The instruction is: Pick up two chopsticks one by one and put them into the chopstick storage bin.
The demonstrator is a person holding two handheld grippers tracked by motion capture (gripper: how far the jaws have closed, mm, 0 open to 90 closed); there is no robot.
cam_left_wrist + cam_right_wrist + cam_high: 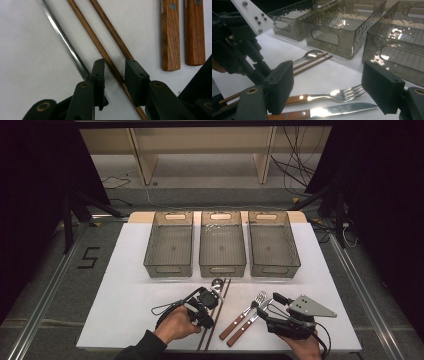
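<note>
Black pads of my left gripper [113,75] straddle one chopstick [110,60] on the table, not yet pressing it; the other chopstick [111,31] and spoon handle [65,41] lie just beside. I judge this the grasp step: next, close squarely. My right gripper [328,91] waits wide apart over the fork [332,94].

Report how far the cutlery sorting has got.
Done: nothing; the three smoky clear plastic bins hold no cutlery.

In hand: the left gripper straddles one brown wooden chopstick, pads not yet pressing.

Left: both chopsticks, the steel spoon, the wood-handled fork and the wood-handled knife; the right gripper hangs open above those.
</note>
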